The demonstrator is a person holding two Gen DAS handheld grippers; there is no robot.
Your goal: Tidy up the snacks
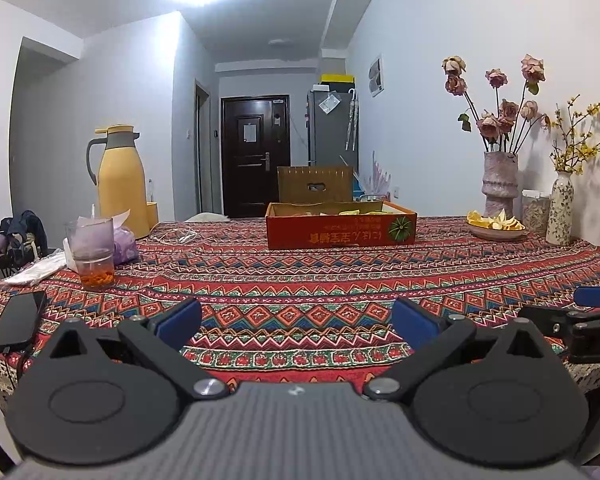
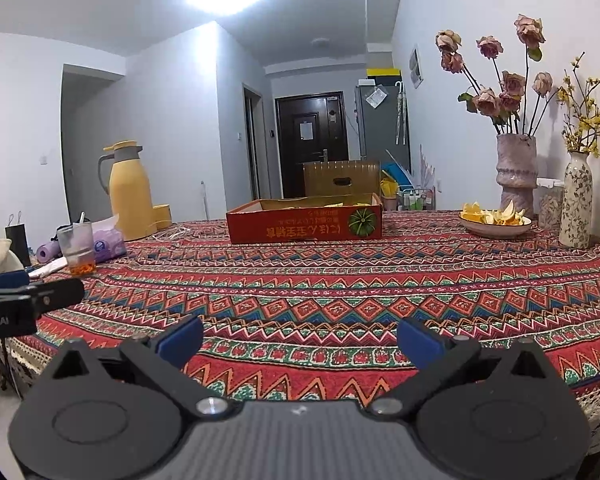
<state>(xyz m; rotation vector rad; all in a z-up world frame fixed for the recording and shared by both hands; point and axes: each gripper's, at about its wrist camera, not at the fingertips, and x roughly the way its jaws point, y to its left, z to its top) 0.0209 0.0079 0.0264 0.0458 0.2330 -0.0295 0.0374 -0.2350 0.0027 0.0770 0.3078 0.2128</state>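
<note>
Left wrist view is showing a woven tablecloth (image 1: 300, 280) in red, green and blue zigzag bands, draping over the near table edge with a pale lace fringe. A shallow red cardboard tray (image 1: 340, 228) is sitting well back near the far edge, with yellow snack packets (image 1: 350, 212) lying inside it — only their tops are visible. To the left are standing a smooth yellow thermos (image 1: 122, 184) and a clear plastic cup (image 1: 91, 252); a flat black phone (image 1: 16, 320) is lying by the left edge. A rough ceramic vase (image 1: 499, 184) and a bowl of orange peel (image 1: 496, 226) are sitting at far right.

The left gripper (image 1: 296, 322) is hovering with blue-padded jaws spread wide, gripping nothing. The right gripper (image 2: 300, 340) is doing likewise — wide apart, touching nothing. Bare cloth is stretching between both grippers and the tray.
</note>
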